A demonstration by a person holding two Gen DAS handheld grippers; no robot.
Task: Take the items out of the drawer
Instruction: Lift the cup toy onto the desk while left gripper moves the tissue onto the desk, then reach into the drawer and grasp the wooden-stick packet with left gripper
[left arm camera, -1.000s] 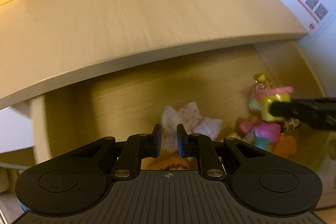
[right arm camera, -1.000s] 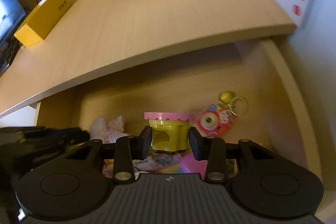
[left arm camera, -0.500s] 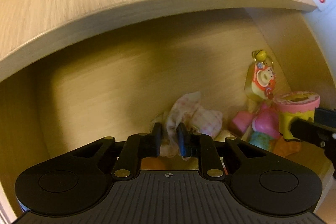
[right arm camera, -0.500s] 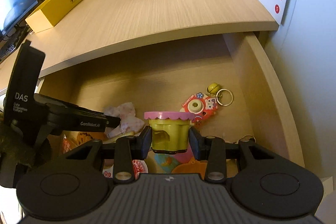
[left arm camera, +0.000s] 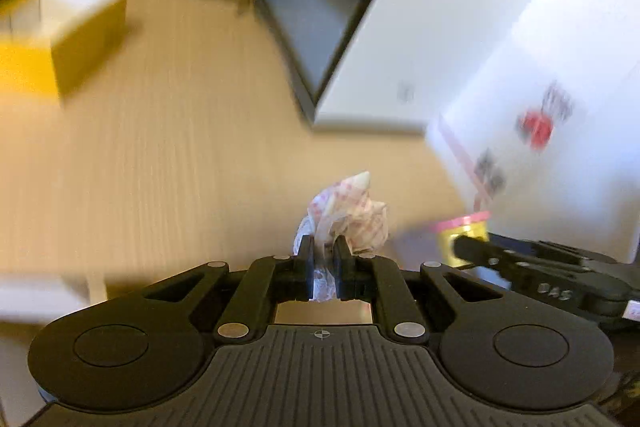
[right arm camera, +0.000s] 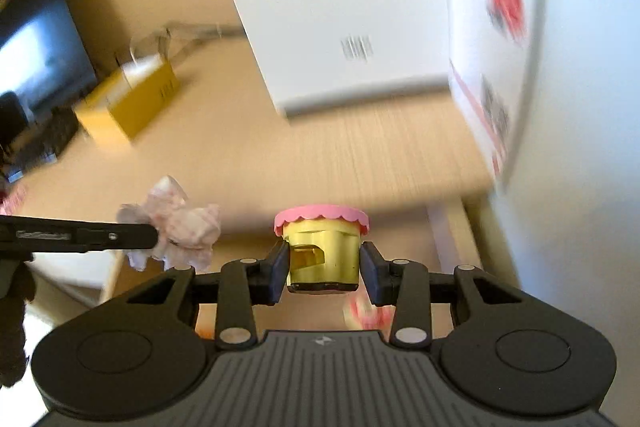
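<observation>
The left gripper [left arm camera: 322, 263] is clenched on a crumpled pink-and-white wrapper [left arm camera: 348, 215], which bunches up beyond the fingertips. The right gripper [right arm camera: 324, 267] grasps a yellow pot [right arm camera: 322, 259] with a pink scalloped lid [right arm camera: 321, 219] by its sides, upright between the pads. Ahead of both sets of fingers lies the wooden desk top [right arm camera: 320, 155]; farther out stand a white box [right arm camera: 340, 7] and a yellow box [right arm camera: 128, 107]. The step in hand appears to be carrying both items to the desk top. Both grips should be maintained, the pot kept level, and each item released only once it touches the surface.
</observation>
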